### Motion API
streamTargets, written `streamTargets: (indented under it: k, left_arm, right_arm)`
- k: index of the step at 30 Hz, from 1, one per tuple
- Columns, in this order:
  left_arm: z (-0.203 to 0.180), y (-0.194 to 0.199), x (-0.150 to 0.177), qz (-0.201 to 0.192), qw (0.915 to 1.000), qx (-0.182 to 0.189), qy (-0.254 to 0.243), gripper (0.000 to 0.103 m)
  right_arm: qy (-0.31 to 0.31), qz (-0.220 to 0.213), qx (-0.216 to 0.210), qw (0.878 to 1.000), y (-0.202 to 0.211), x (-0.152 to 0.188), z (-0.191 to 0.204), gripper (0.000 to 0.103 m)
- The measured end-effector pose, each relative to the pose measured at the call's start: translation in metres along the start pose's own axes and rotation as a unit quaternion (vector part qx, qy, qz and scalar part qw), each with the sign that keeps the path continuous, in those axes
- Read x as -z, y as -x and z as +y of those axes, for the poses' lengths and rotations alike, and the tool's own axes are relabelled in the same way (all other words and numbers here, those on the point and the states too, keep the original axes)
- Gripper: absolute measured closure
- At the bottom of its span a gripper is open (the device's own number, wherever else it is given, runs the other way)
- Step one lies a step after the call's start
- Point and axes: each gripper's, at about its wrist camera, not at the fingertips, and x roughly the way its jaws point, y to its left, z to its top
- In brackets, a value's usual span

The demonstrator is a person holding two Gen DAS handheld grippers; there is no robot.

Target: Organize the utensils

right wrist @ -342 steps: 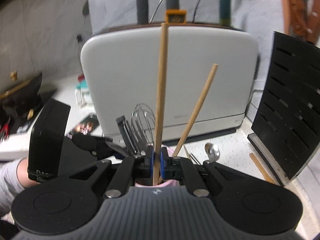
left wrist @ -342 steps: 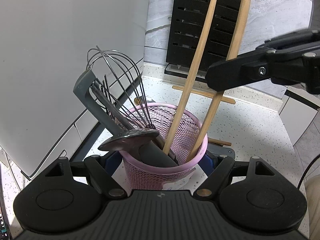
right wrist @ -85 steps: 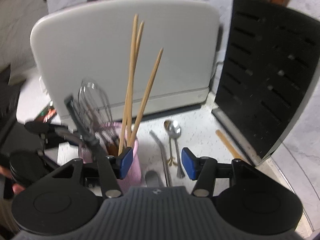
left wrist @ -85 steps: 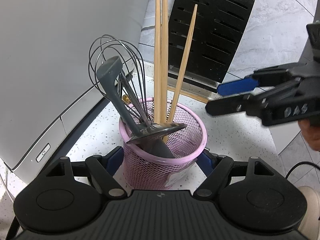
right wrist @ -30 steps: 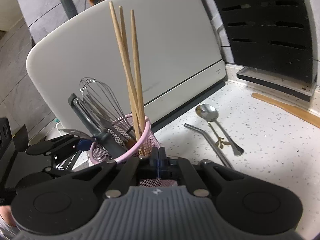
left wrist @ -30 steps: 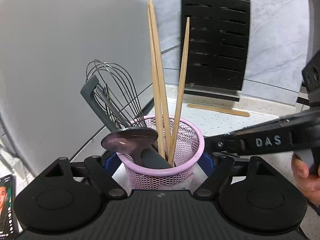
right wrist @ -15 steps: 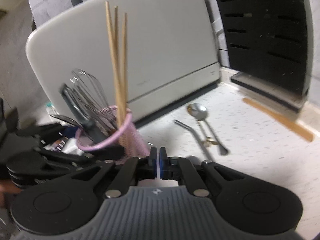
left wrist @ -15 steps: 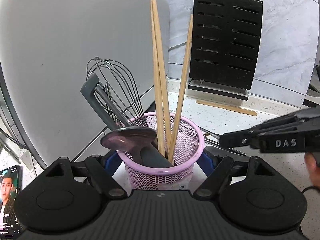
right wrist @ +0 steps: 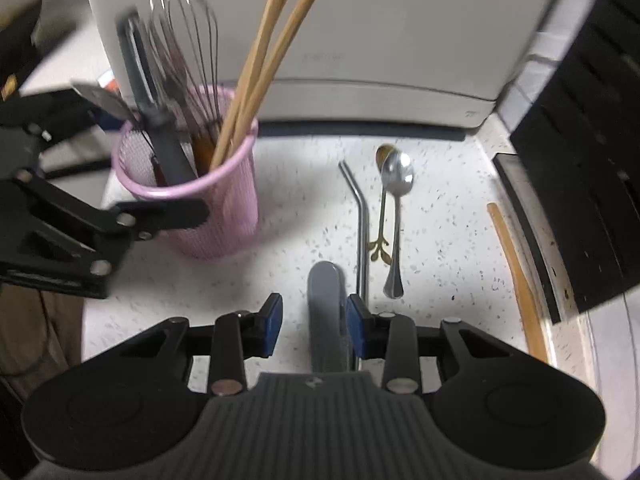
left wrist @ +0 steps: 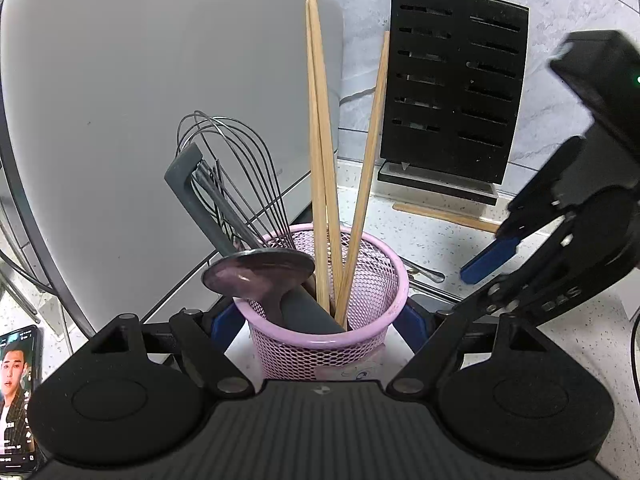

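My left gripper point(left wrist: 320, 320) is shut on a pink mesh cup point(left wrist: 328, 344), its blue pads pressing both sides. The cup point(right wrist: 192, 184) holds a wire whisk point(left wrist: 232, 168), a dark grey utensil, a metal spoon bowl point(left wrist: 256, 272) and three wooden chopsticks point(left wrist: 320, 160). My right gripper point(right wrist: 314, 320) points down at the counter to the cup's right; its jaws are opening. A grey handle point(right wrist: 324, 280) lies on the counter between the fingers, near the right pad. Beyond it lie a bent metal straw point(right wrist: 360, 220), a silver spoon point(right wrist: 396, 208) and a gold-stemmed spoon point(right wrist: 380, 200).
A big white appliance point(left wrist: 160, 100) stands behind the cup. A black slotted knife block point(left wrist: 452, 92) stands at the right, with a loose wooden chopstick point(right wrist: 516, 264) along its base. A phone point(left wrist: 16, 380) lies at the near left.
My right gripper tipped down toward the counter and rolled; its jaws went from shut to apart, with the grey handle now between them. The left gripper stayed put on the cup.
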Motion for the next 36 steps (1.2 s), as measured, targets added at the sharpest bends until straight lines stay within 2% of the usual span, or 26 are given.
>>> streamTargets:
  k: [7, 16, 20, 22, 27, 36]
  left_arm:
    - [0.002, 0.001, 0.0, 0.0, 1.0, 0.006, -0.002, 0.012]
    - [0.004, 0.001, 0.001, -0.002, 0.9999, 0.012, -0.002, 0.011]
    - [0.003, 0.0, -0.001, 0.002, 0.9999, 0.011, -0.004, 0.011]
    - [0.003, 0.0, -0.002, 0.003, 0.9999, 0.011, -0.005, 0.011]
    - [0.001, -0.002, -0.007, 0.013, 0.9998, 0.01, -0.008, 0.012]
    - [0.0, -0.009, -0.014, 0.027, 0.9995, 0.013, -0.012, 0.012]
  right_arm:
    - [0.032, 0.058, -0.003, 0.998, -0.028, -0.024, 0.007, 0.069]
    - [-0.002, 0.094, -0.002, 0.996, -0.049, -0.034, -0.002, 0.07]
    - [-0.021, 0.09, -0.009, 0.996, -0.051, -0.034, -0.006, 0.071]
    - [-0.022, 0.088, -0.014, 0.996, -0.051, -0.033, -0.006, 0.078]
    - [-0.022, 0.076, -0.005, 0.997, -0.049, -0.029, -0.002, 0.08]
    - [-0.062, 0.01, 0.001, 0.998, -0.005, -0.011, -0.008, 0.081]
